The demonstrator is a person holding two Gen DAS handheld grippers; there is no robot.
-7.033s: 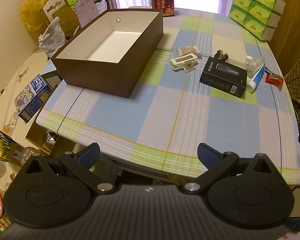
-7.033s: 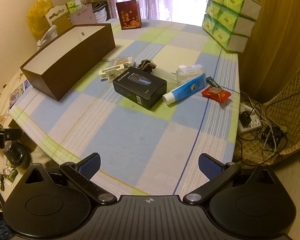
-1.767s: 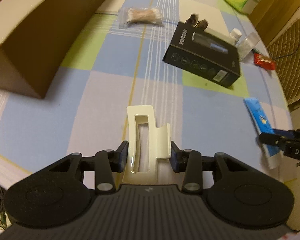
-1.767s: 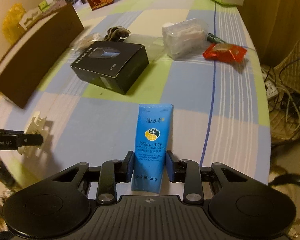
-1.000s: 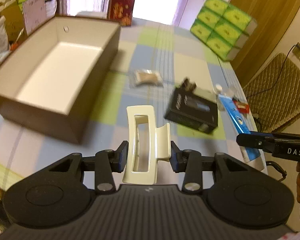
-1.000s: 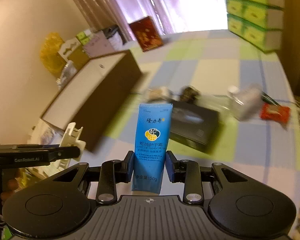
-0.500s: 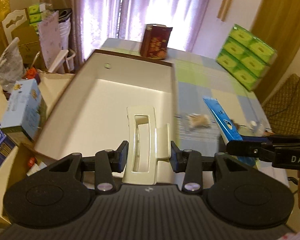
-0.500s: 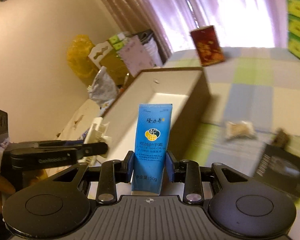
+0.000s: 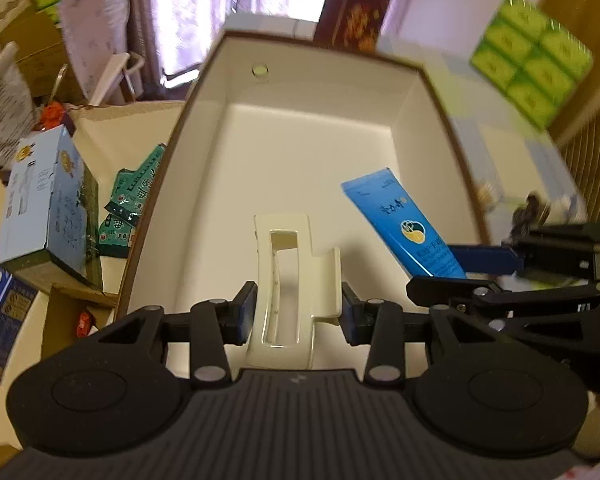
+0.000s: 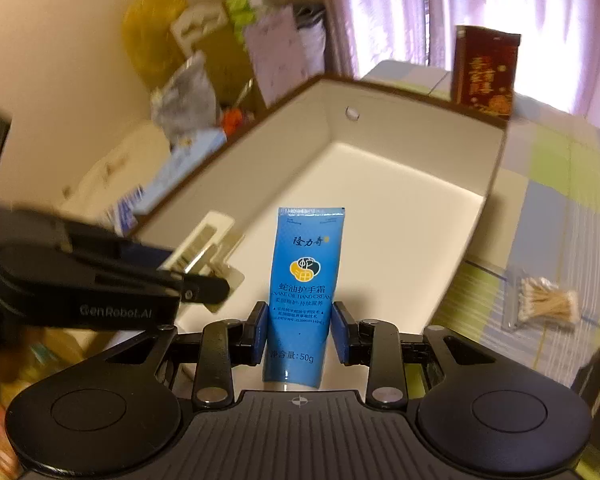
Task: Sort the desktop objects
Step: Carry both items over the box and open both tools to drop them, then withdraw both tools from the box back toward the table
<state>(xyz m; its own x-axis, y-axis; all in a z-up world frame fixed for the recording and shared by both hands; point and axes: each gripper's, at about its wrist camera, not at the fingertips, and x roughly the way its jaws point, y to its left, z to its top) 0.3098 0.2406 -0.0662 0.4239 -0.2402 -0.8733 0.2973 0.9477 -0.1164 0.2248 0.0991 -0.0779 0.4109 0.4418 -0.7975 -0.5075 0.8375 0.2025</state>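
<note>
A: What are the jaws doing?

B: The left gripper (image 9: 298, 307) is clamping the cream hair clip (image 9: 288, 280) by its sides. The right gripper (image 10: 299, 332) is squeezing the lower body of the blue hand cream tube (image 10: 302, 292), crimped end pointing away.

A: And where are they sitting?

B: Both are hanging over the open brown box (image 9: 440, 92), side by side. In the left wrist view the tube is slanting in over the white box floor from the right; in the right wrist view the clip is showing above the near left corner.

A: What is changing?

B: Half a second ago the box was just coming under the left gripper, with the right one approaching from beside it. A second before that, both were over the checked tablecloth (image 10: 556, 184). So the carry is finishing and both items are arriving together.

A: Meaning for the sort?

B: I judge release is next: the jaws spreading so clip and tube drop in. The box is looking empty, so these would be its first two. The cotton swab packet (image 10: 546, 304) is waiting on the cloth, among other things too blurred to name.
</note>
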